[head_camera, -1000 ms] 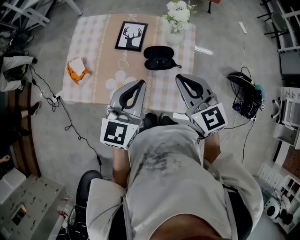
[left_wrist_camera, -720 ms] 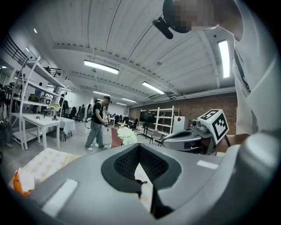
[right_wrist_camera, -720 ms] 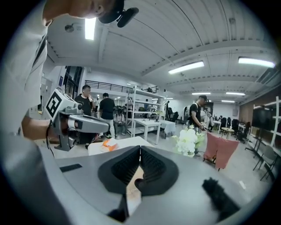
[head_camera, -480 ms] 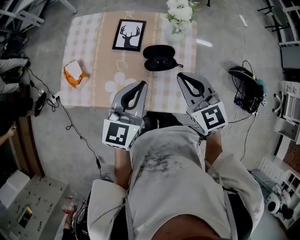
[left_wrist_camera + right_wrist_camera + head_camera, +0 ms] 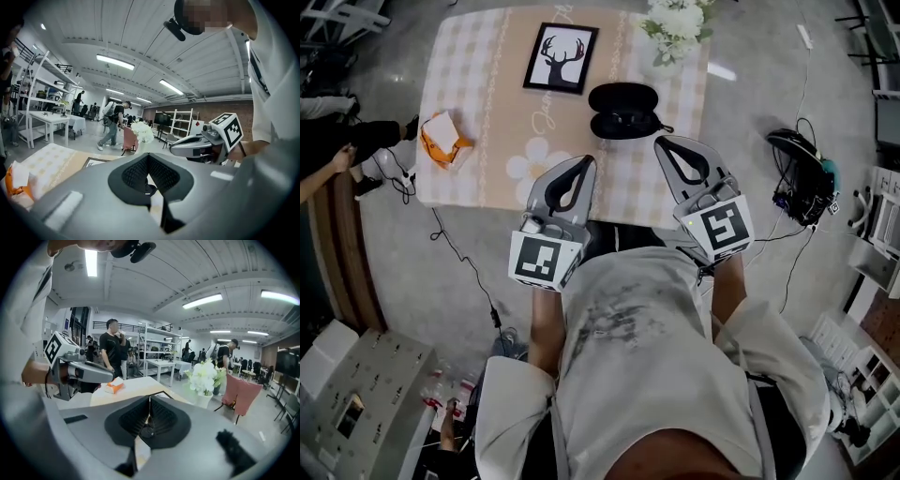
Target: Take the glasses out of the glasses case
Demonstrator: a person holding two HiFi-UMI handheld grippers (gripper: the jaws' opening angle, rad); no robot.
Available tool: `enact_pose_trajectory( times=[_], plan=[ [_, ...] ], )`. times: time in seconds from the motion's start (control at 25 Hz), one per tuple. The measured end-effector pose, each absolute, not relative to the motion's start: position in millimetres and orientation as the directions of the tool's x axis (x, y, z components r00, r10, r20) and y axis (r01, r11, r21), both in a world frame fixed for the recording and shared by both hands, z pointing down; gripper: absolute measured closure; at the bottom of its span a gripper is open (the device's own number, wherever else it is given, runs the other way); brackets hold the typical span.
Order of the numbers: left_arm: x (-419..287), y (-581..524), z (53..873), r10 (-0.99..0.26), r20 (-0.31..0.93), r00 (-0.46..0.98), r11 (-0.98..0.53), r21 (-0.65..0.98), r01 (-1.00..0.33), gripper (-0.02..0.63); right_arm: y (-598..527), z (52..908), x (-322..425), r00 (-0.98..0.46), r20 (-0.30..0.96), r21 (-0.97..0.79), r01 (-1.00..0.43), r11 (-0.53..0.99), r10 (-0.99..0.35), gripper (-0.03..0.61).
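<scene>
- Head view: the table [image 5: 478, 178] sat larger and nearer than a second before. The left gripper [image 5: 586, 162] and right gripper [image 5: 662, 142] had advanced and lowered over its near edge, jaws together on both, nothing carried.
- Head view: the glasses case [image 5: 623, 97] lay untouched on the table's right half, just beyond the right gripper's tip and nearer it than before. It appeared to lie open; its contents were unclear. Judged: approach only, extraction not begun.
- Head view, room: bare cloth lay between the near edge and the case. A picture frame [image 5: 562, 58] stood left of the case, flowers [image 5: 678, 19] at the far right corner, and an orange packet [image 5: 442, 139] by the left edge, well apart.
- Left gripper view: jaws met at the tip [image 5: 148, 158], holding nothing. The flowers [image 5: 142, 132] were ahead and the frame [image 5: 96, 162] ahead-left.
- Right gripper view: jaws were closed [image 5: 149, 401] and empty. The flowers [image 5: 205, 376] stood to the right, the likeliest thing to be knocked during a reach.
</scene>
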State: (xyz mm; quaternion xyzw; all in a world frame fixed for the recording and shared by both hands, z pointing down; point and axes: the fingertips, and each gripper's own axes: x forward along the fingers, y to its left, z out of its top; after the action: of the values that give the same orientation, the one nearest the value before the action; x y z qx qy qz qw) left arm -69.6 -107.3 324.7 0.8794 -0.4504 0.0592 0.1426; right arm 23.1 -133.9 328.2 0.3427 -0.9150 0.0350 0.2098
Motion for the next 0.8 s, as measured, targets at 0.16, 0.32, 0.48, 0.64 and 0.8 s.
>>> enact_pose_trajectory(
  times=[0.16,0.32,0.48,0.64,0.8],
  plan=[
    [-66.9,-118.8,337.9,-0.776,0.243,0.583,-0.545,0.209,-0.812,0.606,-146.2,341.1,26.2,-0.676,0.422,0.070,-0.640,0.765,-0.604,0.560],
    [-65.7,-128.1,351.2,-0.771,0.258,0.582,-0.540,0.219,-0.813,0.606,-156.1,352.9,27.1,-0.672,0.441,0.066,-0.636,0.769,-0.594,0.560],
    [-65.4,-136.0,360.0,-0.772,0.268,0.576,-0.530,0.230,-0.817,0.606,-163.9,362.7,27.1,-0.671,0.463,0.067,-0.625,0.778,-0.579,0.560],
    [-64.4,-145.8,370.3,-0.769,0.280,0.575,-0.527,0.233,-0.817,0.606,-173.1,375.9,26.2,-0.676,0.480,0.060,-0.610,0.790,-0.559,0.560],
    [-63.0,-152.9,377.9,-0.766,0.285,0.577,-0.528,0.233,-0.817,0.606,-180.5,388.1,24.4,-0.680,0.499,0.056,-0.593,0.803,-0.537,0.560]
  ],
)
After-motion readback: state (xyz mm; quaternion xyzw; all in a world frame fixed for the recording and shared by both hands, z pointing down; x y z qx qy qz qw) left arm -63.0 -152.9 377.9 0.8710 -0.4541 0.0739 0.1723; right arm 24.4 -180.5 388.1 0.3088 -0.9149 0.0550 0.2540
